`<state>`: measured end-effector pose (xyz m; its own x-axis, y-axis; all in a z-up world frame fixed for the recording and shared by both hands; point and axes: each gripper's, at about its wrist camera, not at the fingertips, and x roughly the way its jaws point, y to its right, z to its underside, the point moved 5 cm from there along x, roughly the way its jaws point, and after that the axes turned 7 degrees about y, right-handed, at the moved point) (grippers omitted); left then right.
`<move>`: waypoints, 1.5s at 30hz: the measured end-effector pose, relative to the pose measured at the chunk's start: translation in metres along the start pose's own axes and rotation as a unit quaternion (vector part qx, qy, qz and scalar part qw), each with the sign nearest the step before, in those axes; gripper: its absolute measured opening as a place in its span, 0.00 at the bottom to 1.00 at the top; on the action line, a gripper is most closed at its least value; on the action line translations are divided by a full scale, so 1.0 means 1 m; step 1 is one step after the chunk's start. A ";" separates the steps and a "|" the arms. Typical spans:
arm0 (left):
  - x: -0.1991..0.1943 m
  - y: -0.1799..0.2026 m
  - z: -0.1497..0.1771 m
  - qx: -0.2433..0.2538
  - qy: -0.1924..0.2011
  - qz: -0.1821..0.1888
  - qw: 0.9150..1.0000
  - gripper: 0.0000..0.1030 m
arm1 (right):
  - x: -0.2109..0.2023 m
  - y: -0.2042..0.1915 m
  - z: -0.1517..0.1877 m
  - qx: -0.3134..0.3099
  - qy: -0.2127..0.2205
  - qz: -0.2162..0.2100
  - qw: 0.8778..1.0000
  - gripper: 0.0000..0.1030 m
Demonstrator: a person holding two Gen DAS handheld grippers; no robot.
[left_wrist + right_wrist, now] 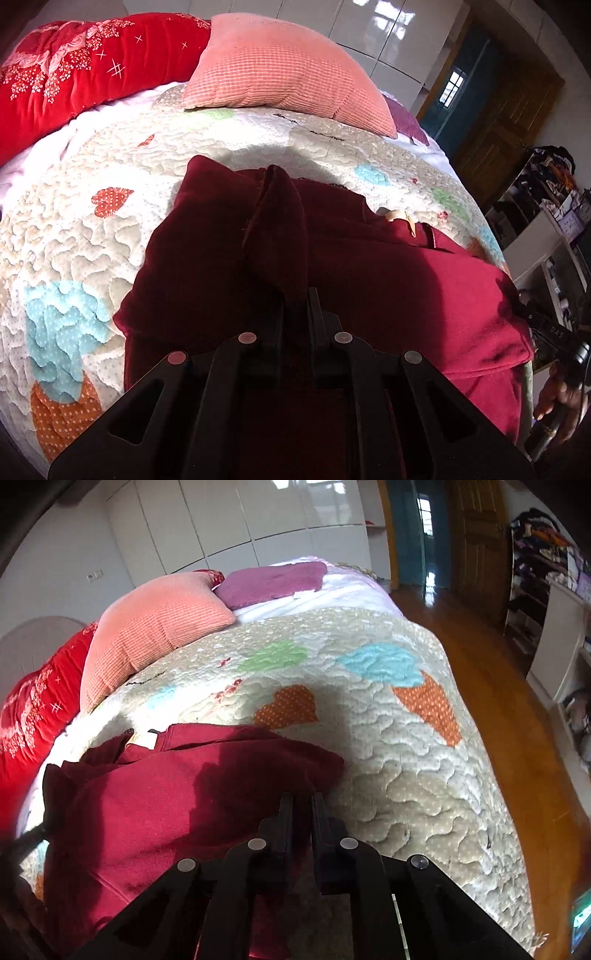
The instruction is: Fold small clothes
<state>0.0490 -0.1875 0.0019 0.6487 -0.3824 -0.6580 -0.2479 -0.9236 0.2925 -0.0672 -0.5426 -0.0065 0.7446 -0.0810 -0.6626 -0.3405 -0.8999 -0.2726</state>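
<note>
A dark red garment point(369, 266) lies on the quilted bedspread point(74, 229), with a cream label near its collar point(400, 218). My left gripper point(295, 295) is shut on a raised fold of the garment point(280, 221), which stands up between the fingers. In the right wrist view the same garment point(166, 805) fills the lower left. My right gripper point(303, 801) is shut on the garment's right edge, just above the bedspread point(406, 760). The right gripper's body shows at the far right of the left wrist view point(561, 339).
A pink pillow point(280, 74) and a red floral blanket point(74, 74) lie at the head of the bed. A purple cloth point(273, 579) lies beyond the pillow. The bed's edge drops to a wooden floor point(517, 720) on the right, with shelves point(535, 572) beyond.
</note>
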 end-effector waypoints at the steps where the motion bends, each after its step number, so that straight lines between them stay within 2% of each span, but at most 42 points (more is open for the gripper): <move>1: -0.001 -0.004 0.000 -0.012 0.004 0.010 1.000 0.09 | -0.011 0.002 0.001 0.009 0.007 -0.008 1.000 0.22; 2: -0.002 -0.008 -0.001 -0.026 0.003 0.017 0.999 0.09 | -0.022 0.003 0.003 0.015 0.011 -0.016 1.000 0.31; 3: -0.002 -0.012 -0.001 -0.041 -0.001 0.025 0.999 0.09 | -0.032 0.005 0.006 0.023 0.016 -0.031 0.999 0.48; 4: -0.001 -0.014 -0.002 -0.052 -0.005 0.031 0.998 0.09 | -0.040 0.003 0.009 0.029 0.016 -0.054 0.998 0.51; 7: -0.001 -0.012 -0.001 -0.050 -0.004 0.028 0.998 0.09 | -0.043 -0.011 0.024 0.029 -0.014 -0.090 0.995 0.51; 9: -0.001 -0.009 0.000 -0.045 -0.001 0.021 0.999 0.10 | -0.027 -0.020 0.038 -0.001 -0.034 -0.072 0.997 0.49; 10: -0.003 -0.009 0.001 -0.045 -0.001 0.021 0.999 0.10 | -0.018 -0.022 0.045 -0.031 -0.049 -0.040 0.998 0.31; 11: -0.005 -0.010 0.002 -0.048 -0.005 0.025 0.999 0.11 | -0.014 -0.021 0.051 -0.058 -0.052 -0.018 0.997 0.26; 13: -0.014 -0.017 0.002 -0.052 -0.013 0.029 0.998 0.17 | -0.023 -0.017 0.054 -0.054 -0.036 -0.013 0.998 0.26; 15: -0.028 -0.025 -0.001 -0.041 -0.004 0.015 0.999 0.22 | -0.032 -0.009 0.053 -0.037 -0.030 -0.002 0.999 0.26; 17: -0.042 -0.034 -0.007 -0.024 0.019 -0.015 0.999 0.22 | -0.046 -0.001 0.047 -0.019 -0.010 0.026 0.999 0.26; 19: -0.053 -0.043 -0.014 -0.021 0.034 -0.025 0.999 0.22 | -0.060 0.001 0.038 -0.028 0.015 0.054 0.998 0.26; 21: -0.058 -0.048 -0.020 -0.029 0.042 -0.025 0.998 0.22 | -0.068 -0.008 0.029 -0.025 0.035 0.027 0.999 0.26; 25: -0.053 -0.050 -0.032 -0.039 0.047 -0.021 0.998 0.22 | -0.069 -0.031 0.016 -0.015 0.038 -0.031 0.999 0.26; 26: -0.050 -0.051 -0.034 -0.045 0.046 -0.016 0.998 0.25 | -0.069 -0.039 0.015 -0.022 0.039 -0.042 0.998 0.26; 28: -0.043 -0.051 -0.037 -0.058 0.044 0.011 0.997 0.42 | -0.066 -0.051 0.017 -0.038 0.037 -0.057 0.997 0.27; 29: -0.041 -0.050 -0.038 -0.065 0.044 0.029 0.997 0.55 | -0.064 -0.055 0.020 -0.040 0.035 -0.061 0.997 0.29; 30: -0.039 -0.049 -0.039 -0.070 0.044 0.047 0.995 0.63 | -0.062 -0.056 0.022 -0.038 0.033 -0.063 0.997 0.33; 32: -0.032 -0.044 -0.042 -0.067 0.038 0.065 0.995 0.69 | -0.059 -0.054 0.027 -0.030 0.030 -0.068 0.997 0.33; 35: -0.009 -0.037 -0.040 -0.046 0.008 0.044 0.998 0.69 | -0.054 -0.050 0.032 -0.013 0.024 -0.077 0.997 0.33; 38: 0.007 -0.024 -0.036 -0.035 -0.022 0.057 0.997 0.67 | -0.051 -0.047 0.033 -0.011 0.016 -0.075 0.997 0.33; 39: 0.007 -0.015 -0.035 -0.024 -0.031 0.067 0.997 0.62 | -0.050 -0.046 0.032 -0.013 0.017 -0.073 0.997 0.33; 41: -0.002 0.007 -0.038 0.006 -0.045 0.116 0.992 0.59 | -0.050 -0.043 0.031 -0.013 0.017 -0.069 0.997 0.34; 43: -0.024 0.022 -0.048 0.005 -0.029 0.185 0.982 0.59 | -0.049 -0.040 0.029 -0.007 0.017 -0.070 0.997 0.35; 45: -0.040 0.021 -0.060 -0.011 -0.017 0.202 0.979 0.59 | -0.048 -0.038 0.029 -0.003 0.019 -0.071 0.997 0.36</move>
<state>0.0610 -0.1898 0.0757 0.4756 -0.7179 -0.5084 -0.4633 -0.6957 0.5490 -0.1068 -0.4915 0.0154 0.8057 0.0315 -0.5915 -0.2265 -0.9063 -0.3568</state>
